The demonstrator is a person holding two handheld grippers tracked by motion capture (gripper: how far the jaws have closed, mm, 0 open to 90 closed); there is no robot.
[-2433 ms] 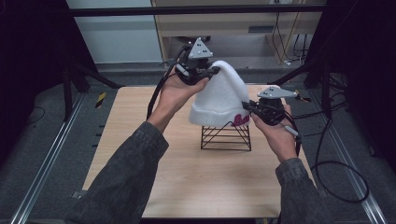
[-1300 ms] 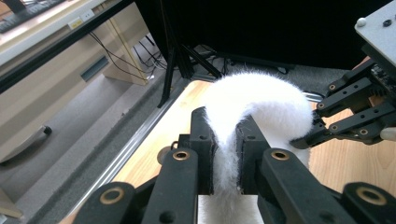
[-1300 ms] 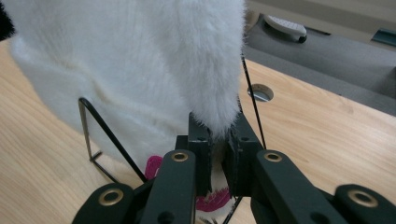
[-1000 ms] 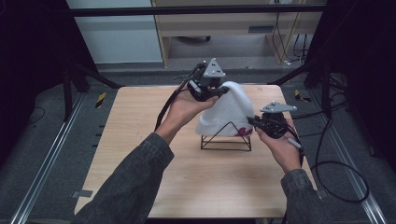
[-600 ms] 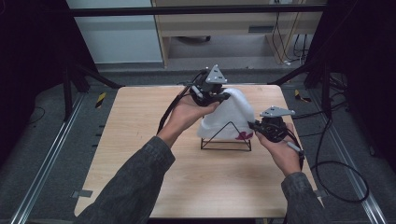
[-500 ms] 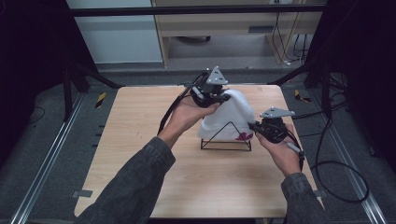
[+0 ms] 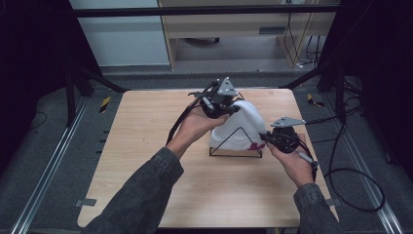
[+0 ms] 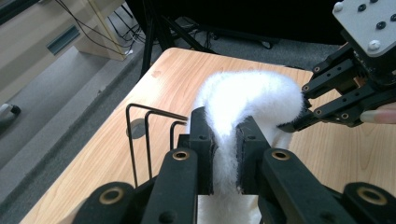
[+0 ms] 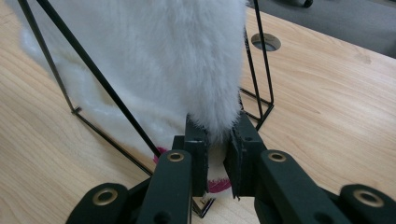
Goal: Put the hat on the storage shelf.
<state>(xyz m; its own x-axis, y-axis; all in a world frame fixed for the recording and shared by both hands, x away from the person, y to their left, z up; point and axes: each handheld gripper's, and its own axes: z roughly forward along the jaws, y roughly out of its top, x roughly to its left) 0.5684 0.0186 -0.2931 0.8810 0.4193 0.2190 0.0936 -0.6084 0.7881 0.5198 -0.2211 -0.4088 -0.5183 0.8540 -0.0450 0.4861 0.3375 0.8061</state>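
A white fluffy cloth with a pink edge hangs over a black wire rack in the middle of the wooden table. My left gripper is shut on the cloth's top far edge, with fleece pinched between its jaws. My right gripper is shut on the cloth's low right end near the pink edge, close to the rack's base. In the left gripper view the right gripper touches the cloth's far side.
The rack's upright wire loops stand left of the cloth, and its slanted rods cross in front of the fleece. A round hole is in the tabletop behind the rack. Cables trail off the table's right edge.
Both grippers have come down with the cloth. It was held high above the rack and now lies lower, draped against it. The left gripper has moved right.
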